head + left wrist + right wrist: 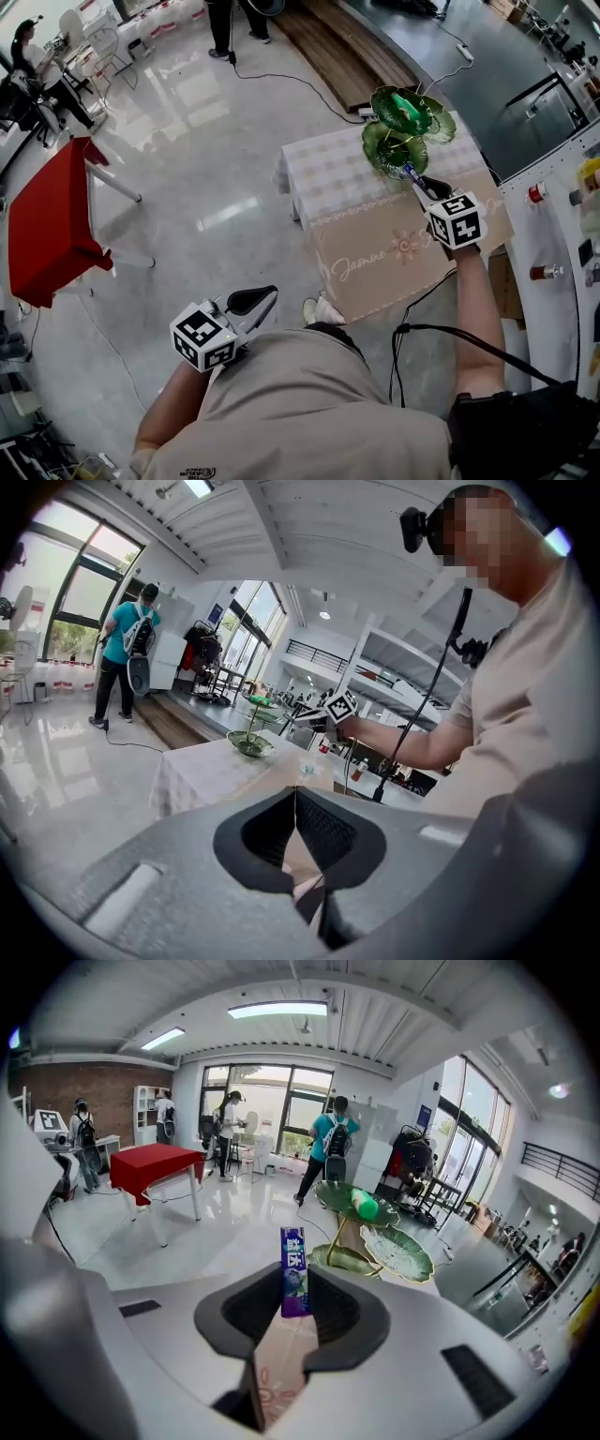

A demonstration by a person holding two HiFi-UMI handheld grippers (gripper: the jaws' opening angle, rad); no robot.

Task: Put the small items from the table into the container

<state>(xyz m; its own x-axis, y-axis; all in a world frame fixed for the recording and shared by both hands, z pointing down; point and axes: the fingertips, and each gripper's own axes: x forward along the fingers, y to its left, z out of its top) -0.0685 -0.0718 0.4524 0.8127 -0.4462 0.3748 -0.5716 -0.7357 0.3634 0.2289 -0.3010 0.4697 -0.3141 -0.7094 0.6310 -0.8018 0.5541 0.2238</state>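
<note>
Gum pack (294,1272) stands pinched by its lower end in my right gripper (417,180); my left gripper (296,797) is closed on nothing. Beyond, the leaf stand (403,1258) has shallow trays: released high, the pack could skid off onto the desk (337,169).

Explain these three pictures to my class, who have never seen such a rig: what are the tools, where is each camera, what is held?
A person holds a two-jaw gripper in each hand. One picture looks down from a head camera; the others come from cameras on the grippers. The right gripper is shut on a purple pack, near a green leaf-shaped stand on a cloth-covered table. A green thing lies on its top leaf. The left gripper is shut and empty.
</note>
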